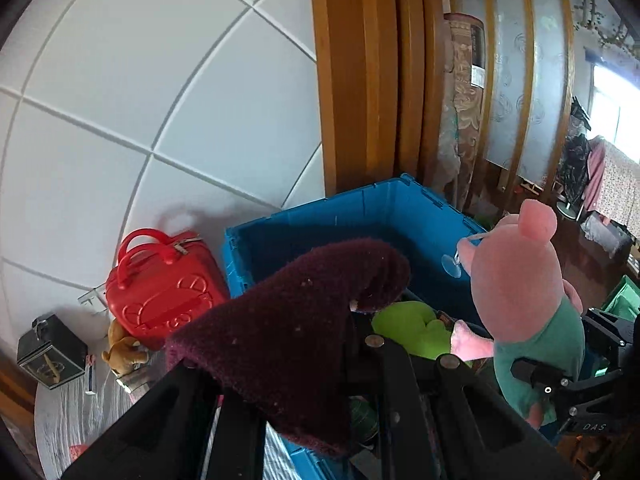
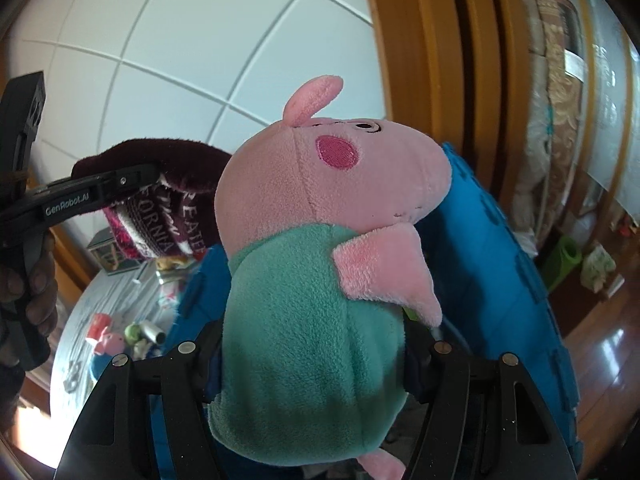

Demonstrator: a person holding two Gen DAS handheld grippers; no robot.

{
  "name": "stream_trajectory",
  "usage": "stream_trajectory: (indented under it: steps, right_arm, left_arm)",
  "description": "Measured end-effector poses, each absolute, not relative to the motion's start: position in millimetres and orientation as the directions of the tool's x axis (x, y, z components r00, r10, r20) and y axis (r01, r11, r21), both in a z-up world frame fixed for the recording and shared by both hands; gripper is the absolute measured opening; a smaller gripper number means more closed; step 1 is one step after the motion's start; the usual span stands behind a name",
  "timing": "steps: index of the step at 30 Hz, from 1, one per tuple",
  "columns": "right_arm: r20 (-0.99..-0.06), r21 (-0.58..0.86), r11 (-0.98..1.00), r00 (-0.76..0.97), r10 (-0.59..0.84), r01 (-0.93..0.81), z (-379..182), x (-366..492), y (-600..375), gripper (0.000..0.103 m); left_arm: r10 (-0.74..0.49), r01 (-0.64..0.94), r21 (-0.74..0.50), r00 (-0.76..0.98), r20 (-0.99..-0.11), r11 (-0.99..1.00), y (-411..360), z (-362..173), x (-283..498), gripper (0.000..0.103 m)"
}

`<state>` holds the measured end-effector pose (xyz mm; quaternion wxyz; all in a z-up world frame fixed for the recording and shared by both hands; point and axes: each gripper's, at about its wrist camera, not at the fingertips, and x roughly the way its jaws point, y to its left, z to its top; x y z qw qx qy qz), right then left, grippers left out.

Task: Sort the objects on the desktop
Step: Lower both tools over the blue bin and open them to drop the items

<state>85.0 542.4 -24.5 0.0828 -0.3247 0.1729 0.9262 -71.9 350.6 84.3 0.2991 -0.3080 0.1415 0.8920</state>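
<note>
The pig plush (image 2: 316,280) is clamped by its green body in the right gripper (image 2: 312,364), above the blue crate (image 2: 500,280); the maroon knit hat (image 1: 288,320) is pinched, apparently by its edge, in the closed left gripper (image 1: 352,360).

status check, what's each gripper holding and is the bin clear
Left gripper shut on maroon knit hat. Right gripper clamps pig plush. Both over blue bin; green plush already inside.
</note>
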Motion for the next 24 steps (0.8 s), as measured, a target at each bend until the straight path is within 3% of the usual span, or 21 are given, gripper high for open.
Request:
stream_trajectory:
  steps: [18, 19, 21, 24]
  right_arm:
    - [-0.677, 0.284, -0.888, -0.731, 0.081, -0.362, -74, 78, 594, 0.069]
    - [-0.676, 0.285, -0.888, -0.732, 0.081, -0.362, -75, 78, 595, 0.071]
    - [-0.672, 0.288, -0.886, -0.736, 0.084, -0.364, -75, 77, 597, 0.084]
    - [-0.669, 0.279, -0.885, -0.737, 0.1, -0.373, -73, 75, 597, 0.084]
  left_arm:
    - [0.372, -0.633, 0.153, -0.614, -0.696, -0.759, 429, 41, -116, 0.011]
    - [0.362, -0.63, 0.163, -0.618, -0.698, -0.759, 432, 41, -118, 0.013]
    - [0.343, -0.622, 0.17, -0.616, -0.709, -0.765, 435, 40, -121, 0.018]
    - [0.311, -0.604, 0.201, -0.633, -0.709, -0.771, 437, 38, -122, 0.036]
